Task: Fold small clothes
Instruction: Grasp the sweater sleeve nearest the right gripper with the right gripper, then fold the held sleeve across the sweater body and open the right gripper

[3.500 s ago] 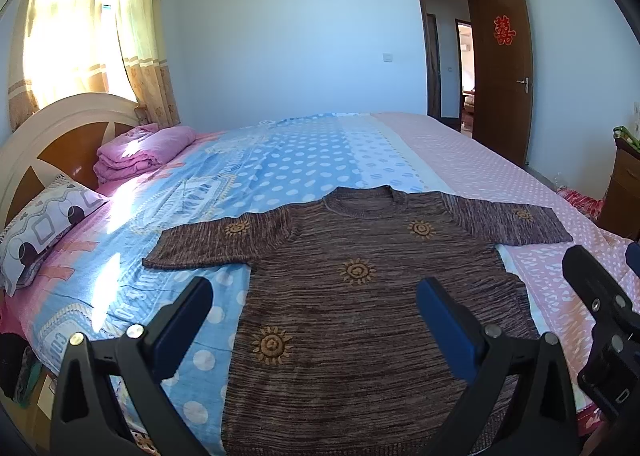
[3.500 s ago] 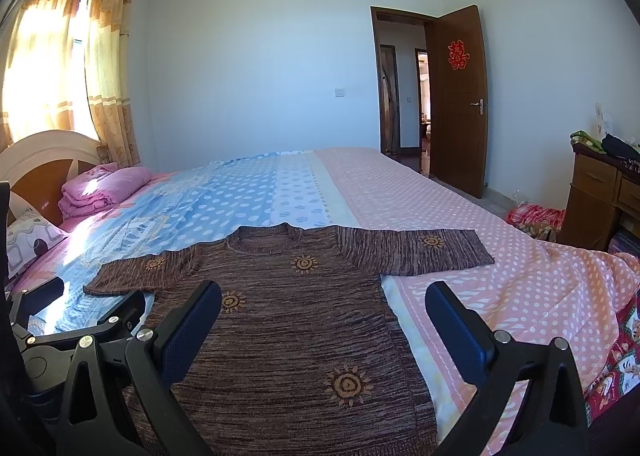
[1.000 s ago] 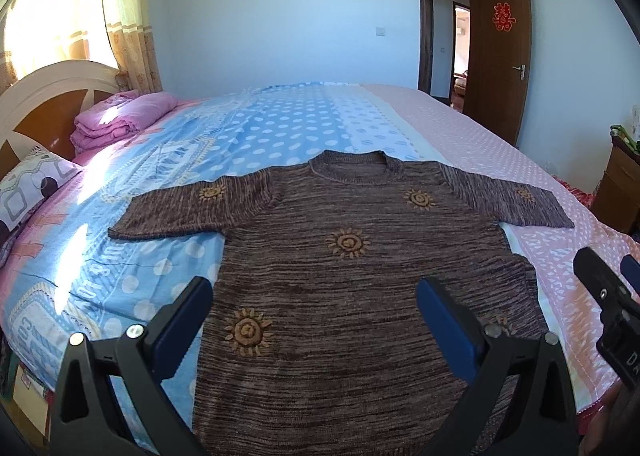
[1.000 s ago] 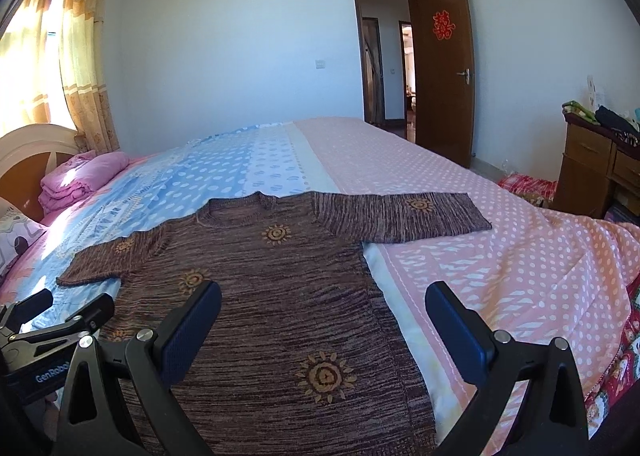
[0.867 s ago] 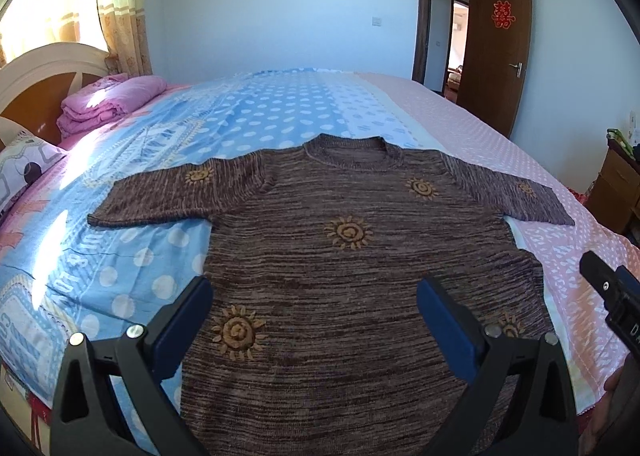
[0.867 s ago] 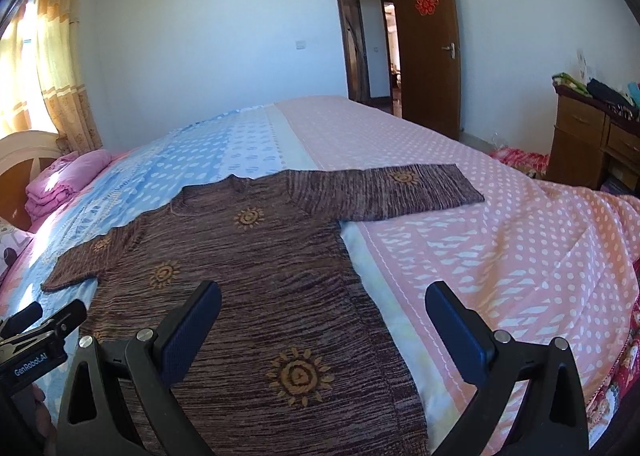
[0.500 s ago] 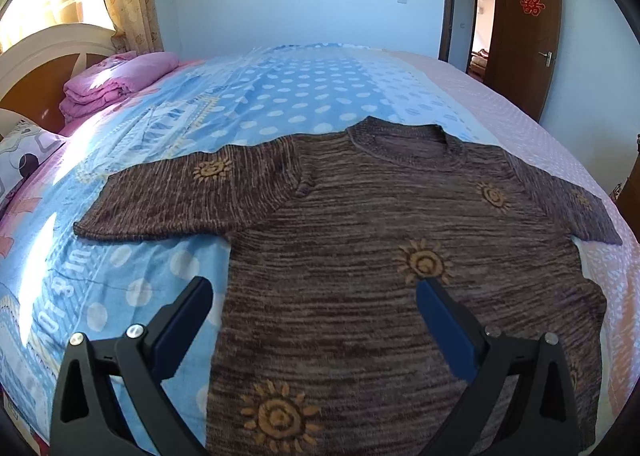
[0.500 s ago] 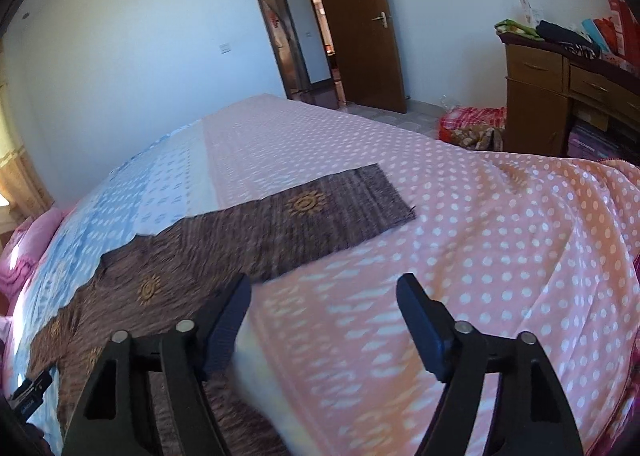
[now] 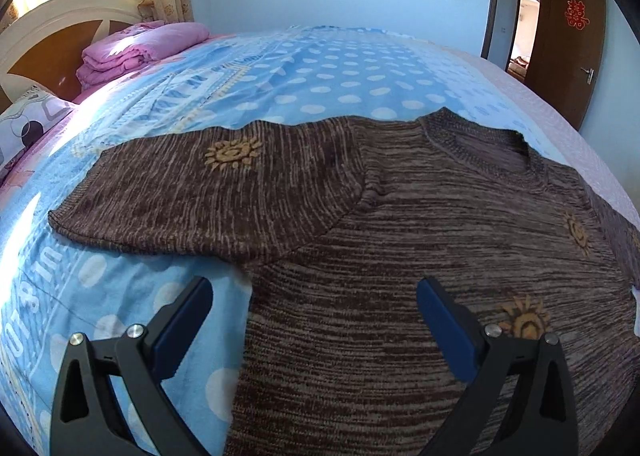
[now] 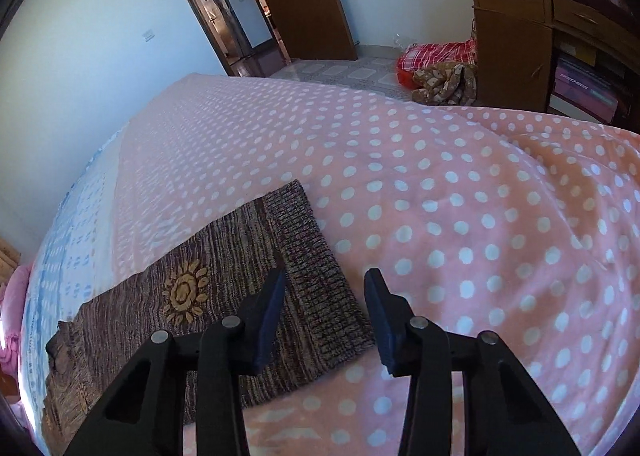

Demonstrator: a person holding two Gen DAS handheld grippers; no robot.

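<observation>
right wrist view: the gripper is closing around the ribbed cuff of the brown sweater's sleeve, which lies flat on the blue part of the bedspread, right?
Not quite. The right wrist view shows the ribbed cuff lying flat on the pink polka-dot part of the bedspread, not the blue. The rest holds: the right gripper is closing, its jaws either side of the brown sweater's cuff, pads not yet pressing on it.

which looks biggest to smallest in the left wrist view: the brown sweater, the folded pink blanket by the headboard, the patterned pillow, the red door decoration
1. brown sweater, by far the largest
2. folded pink blanket
3. patterned pillow, partly cut off at the edge, so its rank against the blanket is unsure
4. red door decoration, smallest, though also farthest away
</observation>
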